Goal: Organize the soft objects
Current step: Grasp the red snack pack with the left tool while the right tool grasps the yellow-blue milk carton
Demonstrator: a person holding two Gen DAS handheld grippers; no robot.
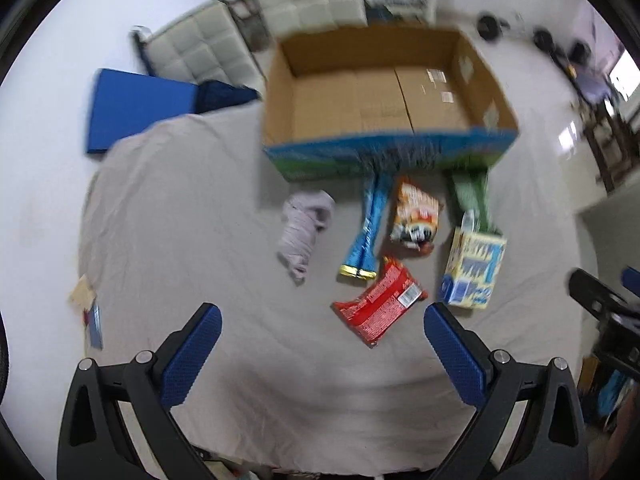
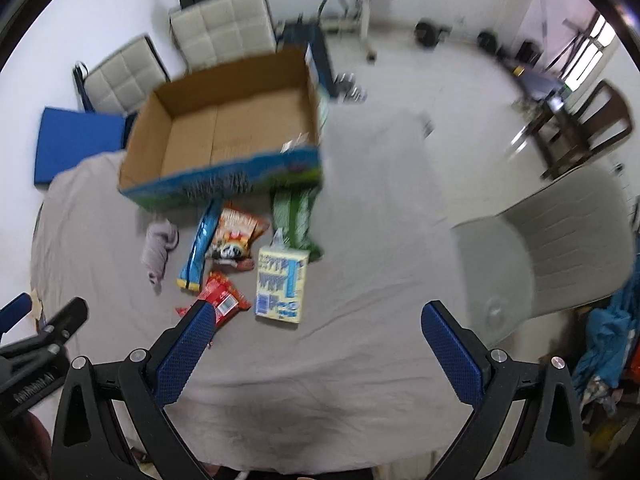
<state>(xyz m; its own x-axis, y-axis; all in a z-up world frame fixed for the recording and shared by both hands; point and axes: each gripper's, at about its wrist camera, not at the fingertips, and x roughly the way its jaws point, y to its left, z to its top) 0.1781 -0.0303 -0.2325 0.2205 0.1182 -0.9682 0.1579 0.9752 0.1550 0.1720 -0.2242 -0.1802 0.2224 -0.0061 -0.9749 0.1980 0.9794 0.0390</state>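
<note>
An open, empty cardboard box [image 1: 384, 96] [image 2: 224, 128] stands at the far side of a grey-sheeted table [image 1: 192, 240]. In front of it lie a rolled pale cloth [image 1: 304, 232] [image 2: 160, 248], a blue packet [image 1: 370, 228] [image 2: 200, 248], an orange snack bag [image 1: 416, 216] [image 2: 236, 236], a green packet [image 1: 472, 196] [image 2: 296, 220], a yellow tissue pack [image 1: 474, 272] [image 2: 282, 284] and a red packet [image 1: 378, 306] [image 2: 222, 300]. My left gripper [image 1: 322, 316] is open and empty above the near table. My right gripper [image 2: 318, 312] is open and empty, to the right of the items.
Two white padded chairs [image 1: 308, 0] and a blue mat [image 1: 136, 104] stand behind the table. A grey plastic chair [image 2: 552, 248] is at the table's right side. Exercise gear [image 2: 372, 0] and a wooden chair [image 2: 592, 128] are farther back.
</note>
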